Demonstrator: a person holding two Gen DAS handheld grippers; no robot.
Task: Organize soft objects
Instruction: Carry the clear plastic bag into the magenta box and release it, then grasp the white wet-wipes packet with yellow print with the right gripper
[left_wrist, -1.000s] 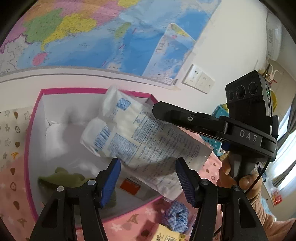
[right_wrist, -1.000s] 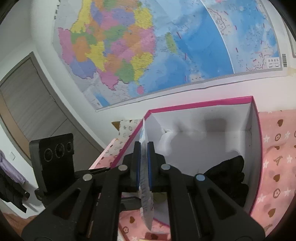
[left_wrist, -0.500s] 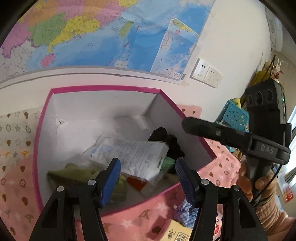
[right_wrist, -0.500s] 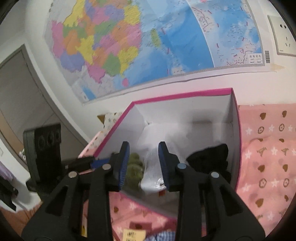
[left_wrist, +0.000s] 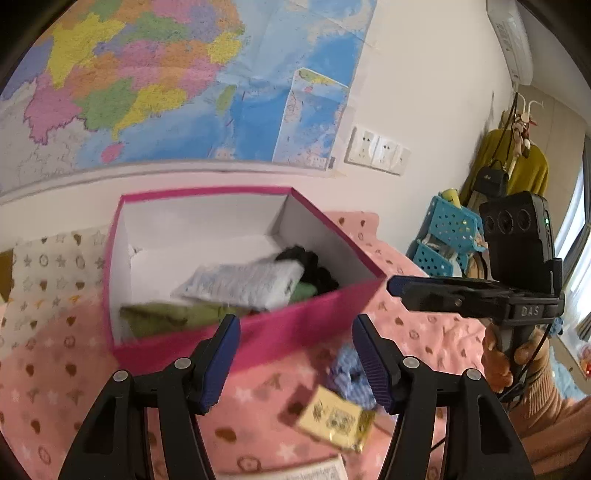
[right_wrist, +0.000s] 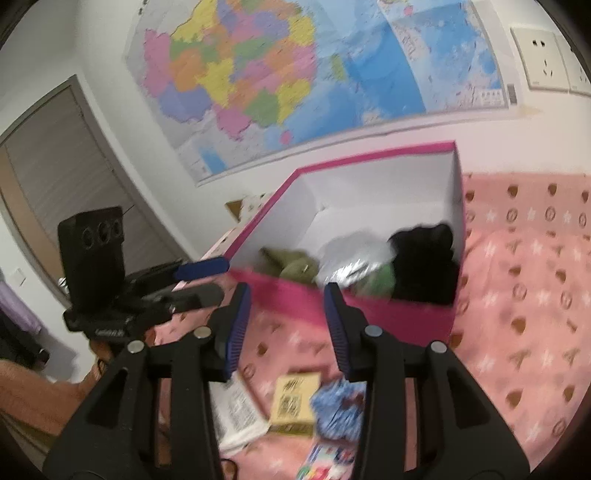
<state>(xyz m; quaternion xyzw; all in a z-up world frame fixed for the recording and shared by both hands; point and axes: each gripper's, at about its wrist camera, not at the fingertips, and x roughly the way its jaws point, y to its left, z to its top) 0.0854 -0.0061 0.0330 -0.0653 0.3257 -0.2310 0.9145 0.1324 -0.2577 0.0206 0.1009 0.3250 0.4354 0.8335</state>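
A pink box (left_wrist: 258, 332) with white inner walls stands on a pink patterned blanket (left_wrist: 55, 387). Inside lie a white plastic packet (left_wrist: 240, 284), a green soft toy (left_wrist: 162, 317) and a black soft item (left_wrist: 314, 266). My left gripper (left_wrist: 295, 354) hangs open before the box's front wall with nothing between its pads. My right gripper (right_wrist: 288, 321) is drawn back from the box (right_wrist: 369, 310), its jaws opening and empty. The packet (right_wrist: 351, 258) lies free in the box. A blue checked scrunchie (right_wrist: 336, 406) lies on the blanket below both grippers.
A small yellow carton (left_wrist: 336, 417) and a printed leaflet (right_wrist: 236, 413) lie beside the scrunchie. A map (left_wrist: 166, 81) and sockets (left_wrist: 376, 151) are on the wall behind. Blue perforated baskets (left_wrist: 447, 236) stand at the right. A door (right_wrist: 48, 166) is at the left.
My right gripper opened and let go of the white packet, which dropped into the box. Both grippers drew back from the box, bringing the scrunchie and carton into view.
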